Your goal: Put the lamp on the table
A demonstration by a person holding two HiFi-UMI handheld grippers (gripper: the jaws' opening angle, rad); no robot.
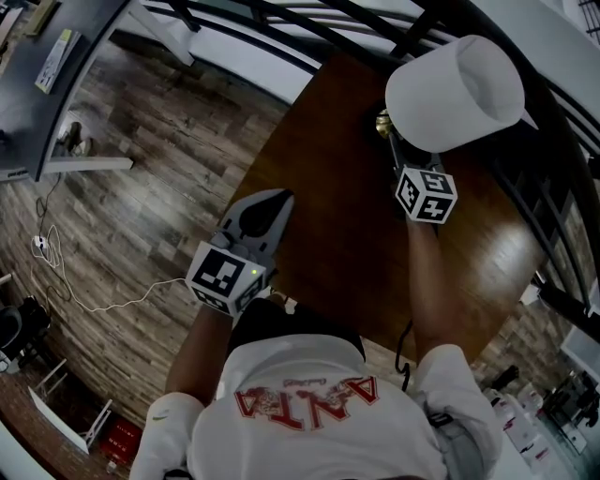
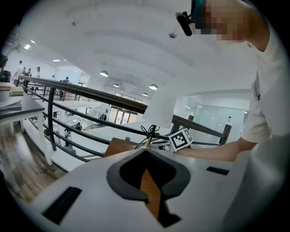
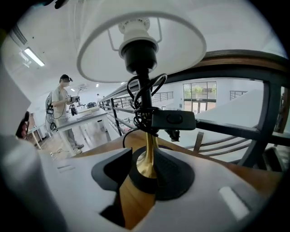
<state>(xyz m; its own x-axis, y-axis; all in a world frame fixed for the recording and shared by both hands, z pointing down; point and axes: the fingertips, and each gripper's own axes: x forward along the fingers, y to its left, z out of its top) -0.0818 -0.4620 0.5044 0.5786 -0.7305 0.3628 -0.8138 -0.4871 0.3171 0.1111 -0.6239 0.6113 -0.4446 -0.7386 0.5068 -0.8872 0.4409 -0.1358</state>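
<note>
The lamp stands upright on the dark wooden table (image 1: 347,239), its white shade (image 1: 455,92) at the far right corner. In the right gripper view its brass stem (image 3: 148,152) rises from a black base, with a coiled black cord and an inline switch (image 3: 173,120) on it. My right gripper (image 3: 144,166) is open around the foot of the stem; the left pad stands clear of the brass. Its marker cube (image 1: 427,194) shows just below the shade. My left gripper (image 1: 278,197) hovers over the table's left edge, shut and empty, with its tips meeting (image 2: 145,150).
A black metal railing (image 1: 281,28) runs along the table's far and right sides. Wood-plank floor (image 1: 150,169) lies to the left, with a white cable (image 1: 84,302) across it and a grey desk (image 1: 37,84) at the far left. A person (image 3: 61,113) works at a distant bench.
</note>
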